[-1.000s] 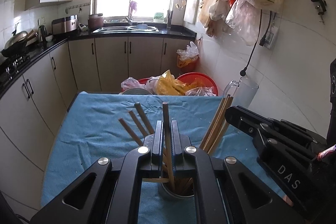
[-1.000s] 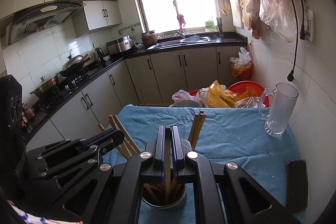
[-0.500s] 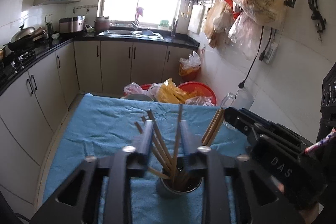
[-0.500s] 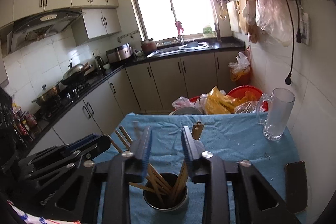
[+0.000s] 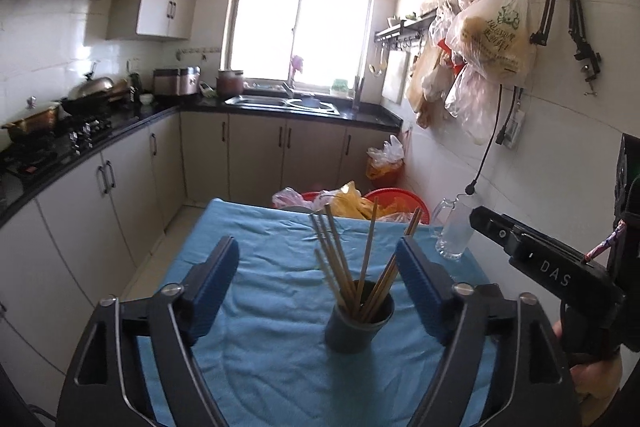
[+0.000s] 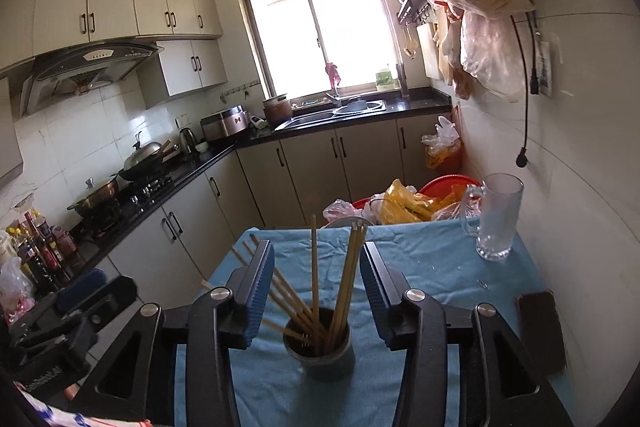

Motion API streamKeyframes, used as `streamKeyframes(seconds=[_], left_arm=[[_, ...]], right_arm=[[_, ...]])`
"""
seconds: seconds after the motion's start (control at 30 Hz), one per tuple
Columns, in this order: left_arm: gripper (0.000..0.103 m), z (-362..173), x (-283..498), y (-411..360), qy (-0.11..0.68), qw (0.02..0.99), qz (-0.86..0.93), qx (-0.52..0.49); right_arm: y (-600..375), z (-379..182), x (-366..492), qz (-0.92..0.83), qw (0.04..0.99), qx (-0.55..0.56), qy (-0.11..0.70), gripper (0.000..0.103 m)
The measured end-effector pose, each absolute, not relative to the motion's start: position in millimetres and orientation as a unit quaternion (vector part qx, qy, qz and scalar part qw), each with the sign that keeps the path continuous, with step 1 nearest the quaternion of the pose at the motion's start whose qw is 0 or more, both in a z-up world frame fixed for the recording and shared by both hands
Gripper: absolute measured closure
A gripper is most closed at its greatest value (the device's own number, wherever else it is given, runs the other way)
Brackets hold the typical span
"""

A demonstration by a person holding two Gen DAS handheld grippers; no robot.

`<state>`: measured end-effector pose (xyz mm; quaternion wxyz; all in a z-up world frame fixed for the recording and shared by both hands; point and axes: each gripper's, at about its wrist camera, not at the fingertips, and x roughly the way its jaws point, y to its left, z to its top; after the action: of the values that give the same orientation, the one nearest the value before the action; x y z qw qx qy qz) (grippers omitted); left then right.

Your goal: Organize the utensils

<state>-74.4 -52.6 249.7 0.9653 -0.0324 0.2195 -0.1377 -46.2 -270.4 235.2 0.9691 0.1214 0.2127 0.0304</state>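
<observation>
A dark round cup [image 5: 358, 323] stands on the blue cloth [image 5: 260, 267] and holds several wooden chopsticks [image 5: 340, 263] upright and fanned out. My left gripper [image 5: 320, 267] is open and empty, raised behind the cup. In the right wrist view the same cup [image 6: 320, 349] with its chopsticks [image 6: 314, 267] sits between the spread fingers of my right gripper [image 6: 318, 279], which is open and empty. The right gripper's body also shows in the left wrist view [image 5: 544, 267], at the right.
A glass mug [image 6: 496, 223] stands at the table's far right corner by the tiled wall. A dark phone [image 6: 540, 327] lies at the right edge. Red basins with plastic bags [image 6: 416, 203] sit beyond the far edge. Kitchen counters [image 6: 160, 187] run along the left.
Both grippers were shut on a chopstick standing in the cup; both have opened, let go and pulled back and up. The chopsticks now stand loose in the cup.
</observation>
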Motion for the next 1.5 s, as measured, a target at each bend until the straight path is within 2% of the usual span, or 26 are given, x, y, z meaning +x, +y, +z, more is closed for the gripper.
streamKeyframes(seconds=[0.07, 0.2, 0.43, 0.77, 1.17, 1.5], left_arm=[[0.015, 249, -90, -49, 0.213, 0.968, -0.131, -0.029], [0.012, 246, -117, -45, 0.205, 0.972, -0.115, -0.014], [0.0, 229, -162, -43, 0.172, 0.983, -0.062, 0.03], [0.0, 193, -207, -43, 0.162, 0.985, -0.036, 0.049], [0.0, 128, -184, -43, 0.283, 0.958, -0.044, 0.033], [0.0, 107, -173, -39, 0.323, 0.945, -0.041, 0.025]], right_arm=[[-269, 233, -60, 0.029, 0.969, 0.122, 0.212, 0.051], [-268, 225, -88, 0.023, 0.968, 0.125, 0.215, 0.047], [-259, 195, -130, 0.006, 0.966, 0.108, 0.235, 0.045], [-247, 143, -164, -0.02, 0.96, 0.082, 0.268, 0.043], [-255, 97, -169, -0.065, 0.944, 0.082, 0.311, 0.039], [-248, 85, -164, -0.075, 0.941, 0.069, 0.324, 0.036]])
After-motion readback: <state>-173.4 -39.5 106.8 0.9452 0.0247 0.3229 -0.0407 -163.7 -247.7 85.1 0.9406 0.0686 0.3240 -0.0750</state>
